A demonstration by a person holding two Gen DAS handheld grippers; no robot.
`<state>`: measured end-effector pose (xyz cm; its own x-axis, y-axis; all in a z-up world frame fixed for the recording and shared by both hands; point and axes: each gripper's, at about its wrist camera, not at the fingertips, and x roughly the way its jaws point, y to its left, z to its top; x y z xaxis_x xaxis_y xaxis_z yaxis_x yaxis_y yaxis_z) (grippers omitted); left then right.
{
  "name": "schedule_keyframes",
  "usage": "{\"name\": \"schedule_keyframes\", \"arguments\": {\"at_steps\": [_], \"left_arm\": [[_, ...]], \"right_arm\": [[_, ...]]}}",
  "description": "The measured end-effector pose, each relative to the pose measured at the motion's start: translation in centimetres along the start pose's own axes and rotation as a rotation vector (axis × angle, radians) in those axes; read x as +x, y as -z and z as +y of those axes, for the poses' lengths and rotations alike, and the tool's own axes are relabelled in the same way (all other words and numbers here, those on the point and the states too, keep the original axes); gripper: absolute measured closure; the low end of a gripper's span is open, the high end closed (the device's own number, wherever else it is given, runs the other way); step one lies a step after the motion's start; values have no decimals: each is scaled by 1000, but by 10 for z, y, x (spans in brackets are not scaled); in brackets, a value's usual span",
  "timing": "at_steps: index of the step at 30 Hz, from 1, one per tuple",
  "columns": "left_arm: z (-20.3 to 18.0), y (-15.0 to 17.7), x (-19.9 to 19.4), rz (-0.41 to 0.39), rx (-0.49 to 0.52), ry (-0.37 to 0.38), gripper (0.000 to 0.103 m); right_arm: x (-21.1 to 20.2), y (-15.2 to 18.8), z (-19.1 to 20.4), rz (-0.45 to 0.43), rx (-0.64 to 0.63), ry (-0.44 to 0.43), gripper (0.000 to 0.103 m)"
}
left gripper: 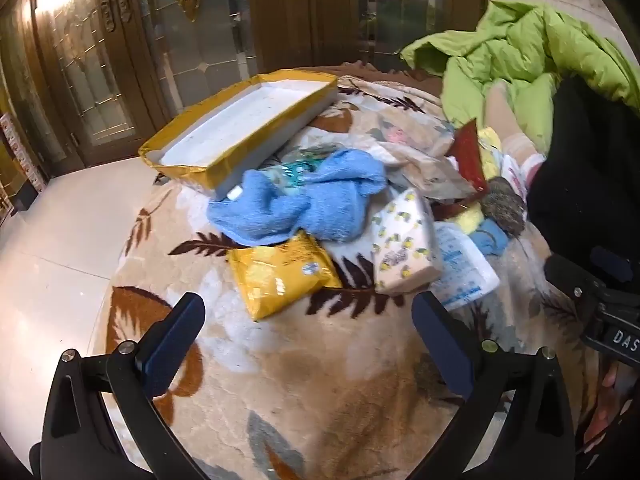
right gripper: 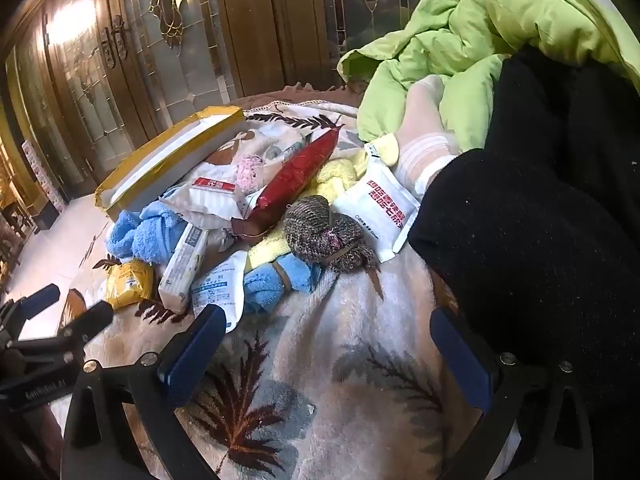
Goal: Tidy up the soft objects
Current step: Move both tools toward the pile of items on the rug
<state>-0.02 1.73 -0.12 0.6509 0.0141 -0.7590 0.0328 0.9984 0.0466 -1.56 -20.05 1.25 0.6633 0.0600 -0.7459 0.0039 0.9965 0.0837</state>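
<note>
The left gripper (left gripper: 308,316) is being held wide, empty; the yellow packet (left gripper: 282,276) is lying just ahead at 12 o'clock, nearer it than the right gripper (right gripper: 324,336).

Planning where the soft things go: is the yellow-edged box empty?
Empty as far as visible: the yellow-edged box shows only bare white floor in the left wrist view; its near corner is hidden.
</note>
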Motion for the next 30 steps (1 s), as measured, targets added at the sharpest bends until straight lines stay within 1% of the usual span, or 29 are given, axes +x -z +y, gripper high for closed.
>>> {"name": "schedule_keyframes", "arguments": {"at_steps": [3, 4, 8, 11, 14, 18, 22, 27, 30], "left_arm": [[9, -2, 0, 6, -23, -5, 0], [10, -2, 1, 9, -29, -9, 0], [17, -2, 4, 9, -32, -34, 0], [28, -2, 4, 13, -59, -32, 0], [39, -4, 4, 11, -86, -37, 0], [51, -7, 2, -1, -105, -45, 0], [60, -10, 6, 13, -126, -21, 0], [61, -9, 14, 32, -138, -15, 0], [58, -9, 19, 43, -137, -2, 0]], "right_arm": [[0, 1, -5, 10, -2, -11, 0], [-1, 0, 1, 12, -10, -5, 0], [2, 1, 1, 14, -9, -13, 0], [4, 2, 4, 27, -13, -45, 0], [6, 1, 12, 43, -35, -95, 0], [1, -1, 19, 18, -48, -133, 0], [5, -7, 23, 44, -53, -163, 0], [5, -8, 33, 41, -91, -170, 0], [8, -8, 36, 56, -99, -176, 0]]}}
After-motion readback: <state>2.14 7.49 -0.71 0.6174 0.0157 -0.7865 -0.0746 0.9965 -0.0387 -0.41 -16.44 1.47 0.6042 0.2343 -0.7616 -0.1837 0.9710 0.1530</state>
